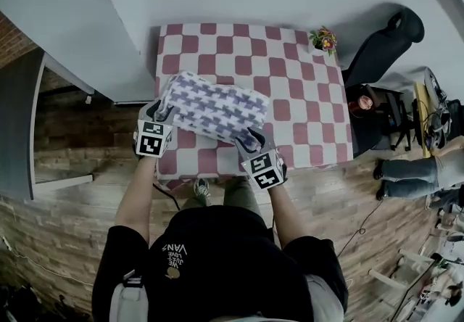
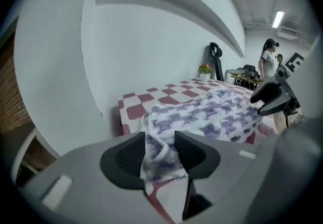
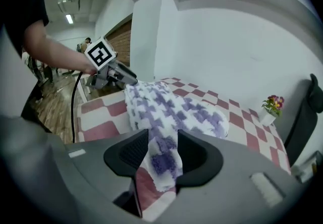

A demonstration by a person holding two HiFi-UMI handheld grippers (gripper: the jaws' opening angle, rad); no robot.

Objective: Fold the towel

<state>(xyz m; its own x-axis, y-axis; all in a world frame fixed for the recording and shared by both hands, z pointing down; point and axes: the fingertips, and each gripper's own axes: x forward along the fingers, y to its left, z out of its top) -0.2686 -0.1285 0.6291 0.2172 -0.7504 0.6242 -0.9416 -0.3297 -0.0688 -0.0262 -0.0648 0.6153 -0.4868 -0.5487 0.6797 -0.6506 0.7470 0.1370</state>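
A purple-and-white patterned towel lies folded into a thick rectangle on the red-and-white checked table. My left gripper is at the towel's left end. In the left gripper view a bunched towel edge fills the gap between its spread jaws, with no firm pinch. My right gripper is at the towel's near right corner. A towel flap runs between its spread jaws in the right gripper view and hangs loose below them. Each gripper shows in the other's view: the left gripper, the right gripper.
A small flower pot stands at the table's far right corner. A black chair is just beyond that corner. A person sits on the floor to the right. A white wall runs behind the table, and another person stands in the distance.
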